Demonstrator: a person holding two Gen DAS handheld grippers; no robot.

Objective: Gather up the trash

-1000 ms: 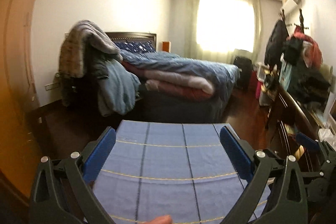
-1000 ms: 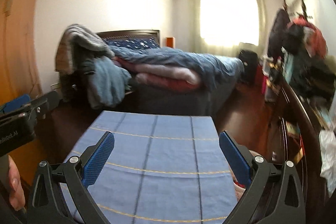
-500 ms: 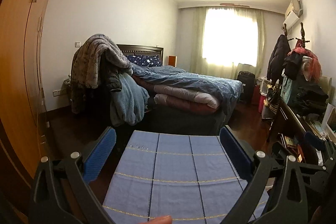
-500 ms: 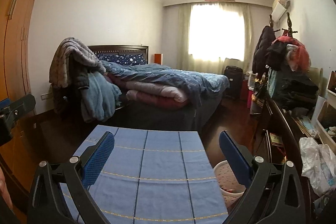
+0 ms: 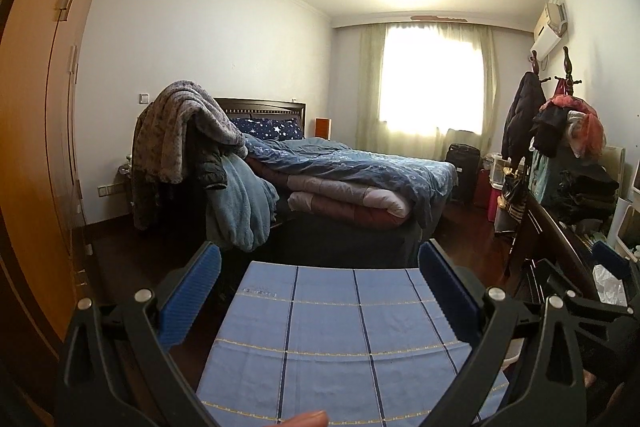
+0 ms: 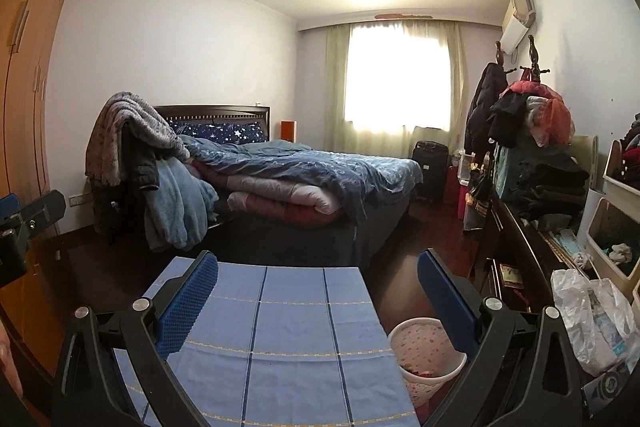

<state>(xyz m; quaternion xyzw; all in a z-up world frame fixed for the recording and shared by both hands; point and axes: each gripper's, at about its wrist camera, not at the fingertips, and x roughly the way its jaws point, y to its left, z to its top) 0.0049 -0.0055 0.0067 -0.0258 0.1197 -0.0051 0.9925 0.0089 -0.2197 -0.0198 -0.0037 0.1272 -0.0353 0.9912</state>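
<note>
My left gripper [image 5: 319,255] stands open over a table under a blue checked cloth [image 5: 340,339], with nothing between its blue pads. My right gripper [image 6: 318,263] is open too, over the right part of the same cloth [image 6: 280,339], and holds nothing. A white wastebasket with pink dots [image 6: 424,351] stands on the floor just right of the table, partly behind my right finger. A crumpled clear plastic bag [image 6: 592,315] lies on the dark desk at the right. No loose trash shows on the cloth. A person's fingertip [image 5: 306,419] pokes in at the bottom edge.
A bed with a blue duvet [image 5: 352,175] fills the middle of the room, and clothes hang on a chair [image 5: 188,147] to its left. An orange wardrobe [image 5: 36,147] lines the left wall. A cluttered dark desk [image 6: 520,239] and coat rack [image 6: 516,107] run along the right.
Both views have tilted up: the ceiling lamp now shows and the cloth sits lower in frame. The wastebasket and plastic bag came into the right wrist view. Both grippers stayed open.
</note>
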